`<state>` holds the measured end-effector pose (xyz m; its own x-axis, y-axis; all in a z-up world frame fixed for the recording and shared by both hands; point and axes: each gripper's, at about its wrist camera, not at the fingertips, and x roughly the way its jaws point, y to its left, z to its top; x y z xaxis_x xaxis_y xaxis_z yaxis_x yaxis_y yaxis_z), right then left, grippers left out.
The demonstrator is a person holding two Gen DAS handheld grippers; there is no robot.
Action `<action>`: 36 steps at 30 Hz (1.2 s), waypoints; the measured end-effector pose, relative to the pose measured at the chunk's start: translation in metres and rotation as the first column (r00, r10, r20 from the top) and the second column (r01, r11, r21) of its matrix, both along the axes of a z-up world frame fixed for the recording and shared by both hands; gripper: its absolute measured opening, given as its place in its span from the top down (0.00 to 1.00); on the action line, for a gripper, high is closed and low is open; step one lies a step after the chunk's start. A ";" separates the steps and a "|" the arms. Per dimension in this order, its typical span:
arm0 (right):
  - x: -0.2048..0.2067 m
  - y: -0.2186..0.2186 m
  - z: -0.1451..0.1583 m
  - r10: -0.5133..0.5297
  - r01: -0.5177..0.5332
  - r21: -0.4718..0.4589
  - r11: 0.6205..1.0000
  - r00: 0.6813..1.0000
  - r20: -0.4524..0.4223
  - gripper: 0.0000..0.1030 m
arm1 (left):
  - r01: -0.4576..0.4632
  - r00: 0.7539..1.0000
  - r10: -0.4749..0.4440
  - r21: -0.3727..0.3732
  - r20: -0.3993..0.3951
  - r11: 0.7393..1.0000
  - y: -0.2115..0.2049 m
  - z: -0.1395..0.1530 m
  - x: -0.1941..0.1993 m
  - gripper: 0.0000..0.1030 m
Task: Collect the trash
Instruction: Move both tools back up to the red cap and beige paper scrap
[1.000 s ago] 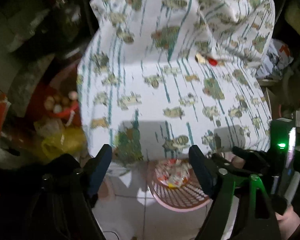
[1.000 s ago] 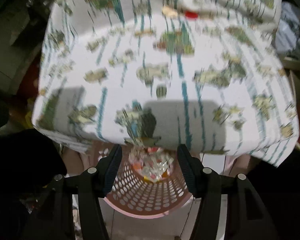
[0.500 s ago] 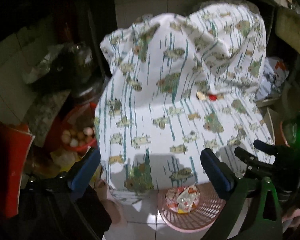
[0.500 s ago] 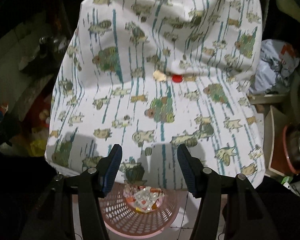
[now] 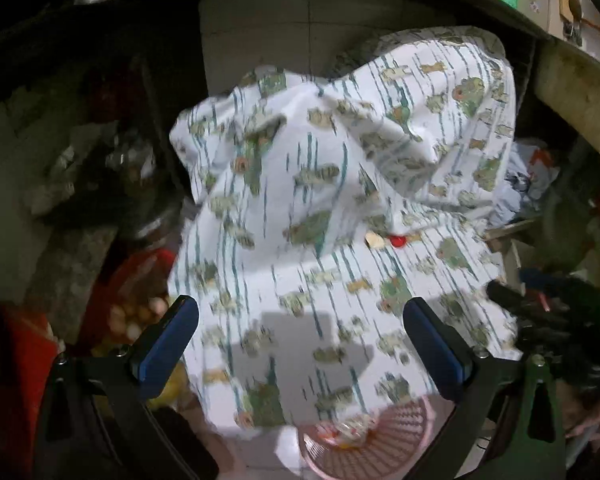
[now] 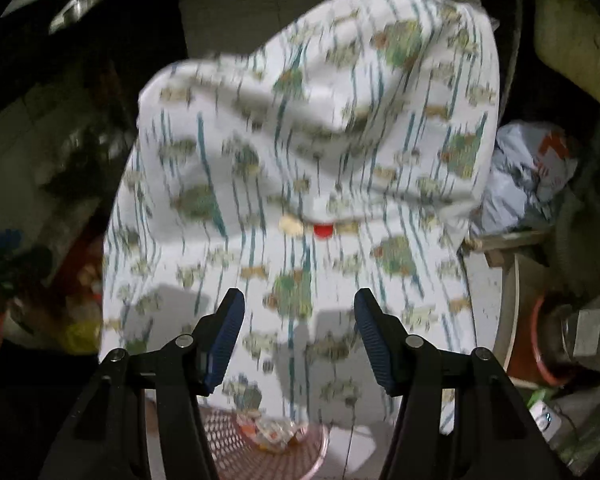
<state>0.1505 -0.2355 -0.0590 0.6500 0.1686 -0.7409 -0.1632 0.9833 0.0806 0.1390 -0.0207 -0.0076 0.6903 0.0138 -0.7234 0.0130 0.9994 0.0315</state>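
Left claw (image 5: 300, 344) just opened, empty; wrappers (image 6: 274, 432) in pink basket (image 6: 236, 452)

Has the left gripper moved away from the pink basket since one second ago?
Yes. The left gripper rose; the pink basket now sits lower and smaller in its view.

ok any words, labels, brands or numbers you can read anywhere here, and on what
None can be read.
Bag at right: a red mark, too blurred to read.
White packet at lower right: a small dark mark, too small to read.
Wrappers in the pink basket: print too blurred to read.
Cloth: pictures and stripes only, no text.
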 end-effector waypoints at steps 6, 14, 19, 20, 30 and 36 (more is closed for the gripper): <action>0.061 -0.023 0.015 0.009 -0.008 -0.023 1.000 1.000 0.004 0.42 | 0.000 1.000 -0.001 0.023 0.020 1.000 -0.001 -0.004 0.052 0.01; 0.158 -0.027 -0.055 0.076 -0.086 -0.061 0.994 0.985 -0.153 0.47 | -0.025 0.992 0.028 0.026 -0.124 0.999 0.014 -0.066 0.103 0.01; 0.196 -0.011 -0.122 0.043 -0.070 -0.090 0.993 0.963 -0.266 0.50 | -0.027 0.987 0.034 0.046 -0.158 0.999 0.016 -0.082 0.119 0.01; 0.201 -0.007 -0.131 0.040 -0.073 -0.108 0.991 0.959 -0.281 0.51 | -0.036 0.985 0.043 0.045 -0.165 0.998 0.017 -0.085 0.120 0.01; 0.222 0.025 -0.168 0.025 -0.073 -0.146 0.987 0.952 -0.306 0.52 | -0.041 0.981 0.045 0.024 -0.190 0.999 0.011 -0.093 0.133 0.01; 0.222 0.025 -0.165 0.016 -0.048 -0.114 0.992 0.962 -0.271 0.71 | -0.031 0.977 0.006 -0.117 -0.212 0.993 0.007 -0.100 0.138 0.06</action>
